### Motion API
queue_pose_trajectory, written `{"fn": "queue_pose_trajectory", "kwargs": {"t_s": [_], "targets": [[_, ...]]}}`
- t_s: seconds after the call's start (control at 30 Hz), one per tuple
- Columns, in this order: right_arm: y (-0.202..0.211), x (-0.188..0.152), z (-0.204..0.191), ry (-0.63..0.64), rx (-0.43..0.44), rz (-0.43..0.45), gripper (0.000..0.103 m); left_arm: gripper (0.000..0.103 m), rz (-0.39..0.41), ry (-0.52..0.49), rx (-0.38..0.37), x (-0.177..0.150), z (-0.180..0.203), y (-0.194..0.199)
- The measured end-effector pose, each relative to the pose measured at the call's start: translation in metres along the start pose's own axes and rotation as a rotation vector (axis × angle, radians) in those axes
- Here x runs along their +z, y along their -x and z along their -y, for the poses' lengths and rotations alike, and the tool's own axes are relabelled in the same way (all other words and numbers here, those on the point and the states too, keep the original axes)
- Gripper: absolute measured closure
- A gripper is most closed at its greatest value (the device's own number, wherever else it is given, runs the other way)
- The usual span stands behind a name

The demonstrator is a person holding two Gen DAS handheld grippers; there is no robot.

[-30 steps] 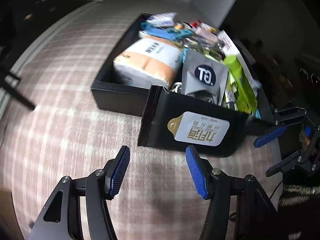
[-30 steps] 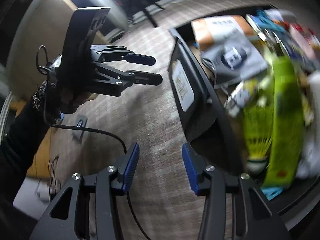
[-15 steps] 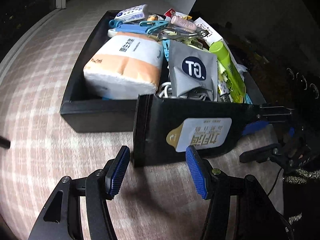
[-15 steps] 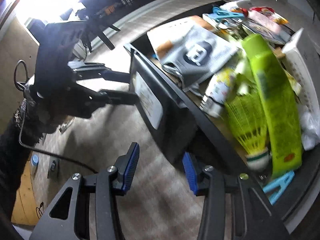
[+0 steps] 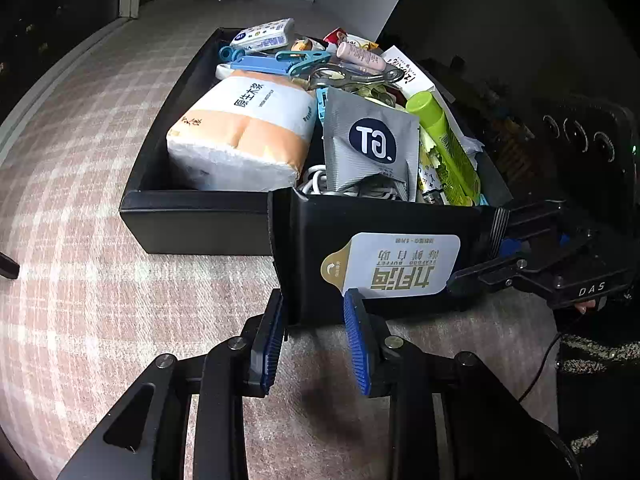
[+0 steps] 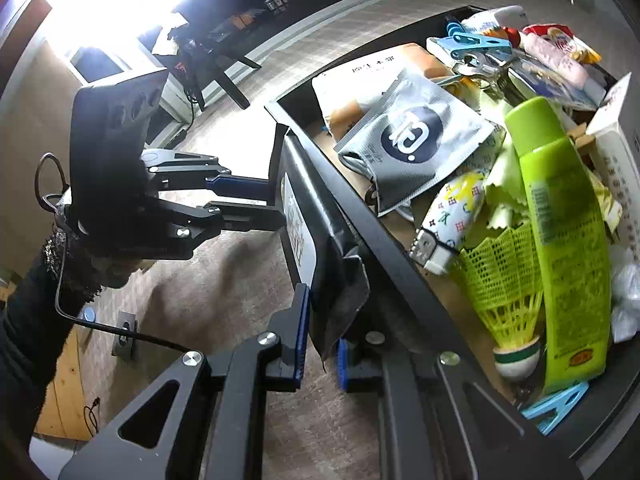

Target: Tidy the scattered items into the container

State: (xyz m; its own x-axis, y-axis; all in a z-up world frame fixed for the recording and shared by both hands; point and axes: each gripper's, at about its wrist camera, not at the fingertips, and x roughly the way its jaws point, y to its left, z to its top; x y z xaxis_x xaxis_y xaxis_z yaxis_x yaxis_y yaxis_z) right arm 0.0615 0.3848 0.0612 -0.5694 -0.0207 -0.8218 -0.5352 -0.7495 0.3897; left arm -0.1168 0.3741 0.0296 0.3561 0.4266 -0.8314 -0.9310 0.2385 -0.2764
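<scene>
A black pouch (image 5: 316,248) with a white label leans against the near wall of the black container (image 5: 192,220) on the checked cloth. My left gripper (image 5: 314,332) has its blue pads on either side of the pouch's lower left corner, jaws still apart. My right gripper (image 6: 320,340) is closed on the pouch's (image 6: 336,280) other end, its pads pinching the crumpled edge. The right gripper also shows in the left wrist view (image 5: 504,252), at the pouch's right end. The container (image 6: 400,248) holds a tissue pack, a grey sachet, a green tube and a shuttlecock.
The container is piled high with items: blue clips (image 5: 280,60), a white box (image 5: 404,72), a cable. The table edge falls away to the right of the container. A dark device with knobs (image 5: 580,136) stands beyond it. A cable trails from the left handle (image 6: 120,328).
Both grippers have moved in onto the pouch. The right gripper has closed on its end; the left jaws have narrowed around its lower left corner.
</scene>
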Motion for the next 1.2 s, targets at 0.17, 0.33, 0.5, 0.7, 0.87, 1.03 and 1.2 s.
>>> {"fn": "queue_pose_trajectory", "kwargs": {"t_s": [0.17, 0.33, 0.5, 0.7, 0.87, 1.03, 1.2], "targets": [[0.000, -0.003, 0.003, 0.003, 0.002, 0.003, 0.093, 0.054, -0.012, 0.023, -0.001, 0.004, -0.014, -0.003], [0.002, -0.003, 0.006, 0.000, 0.015, -0.004, 0.093, 0.071, -0.001, 0.065, -0.083, 0.004, -0.021, -0.007], [0.017, 0.004, 0.008, 0.006, 0.048, 0.006, 0.093, 0.075, -0.012, 0.031, -0.036, 0.003, -0.004, -0.007], [0.057, 0.013, 0.011, 0.012, 0.093, 0.061, 0.094, 0.076, 0.040, 0.056, -0.029, 0.020, 0.012, 0.014], [0.091, 0.033, 0.023, 0.017, 0.084, 0.134, 0.093, 0.076, 0.084, 0.016, 0.001, 0.056, 0.024, 0.031], [0.119, 0.053, 0.060, -0.004, 0.035, 0.194, 0.093, 0.076, 0.133, -0.005, 0.026, 0.107, 0.038, 0.028], [0.145, 0.071, 0.090, -0.018, -0.110, 0.241, 0.058, 0.062, 0.192, 0.061, 0.112, 0.150, 0.042, 0.017]]}}
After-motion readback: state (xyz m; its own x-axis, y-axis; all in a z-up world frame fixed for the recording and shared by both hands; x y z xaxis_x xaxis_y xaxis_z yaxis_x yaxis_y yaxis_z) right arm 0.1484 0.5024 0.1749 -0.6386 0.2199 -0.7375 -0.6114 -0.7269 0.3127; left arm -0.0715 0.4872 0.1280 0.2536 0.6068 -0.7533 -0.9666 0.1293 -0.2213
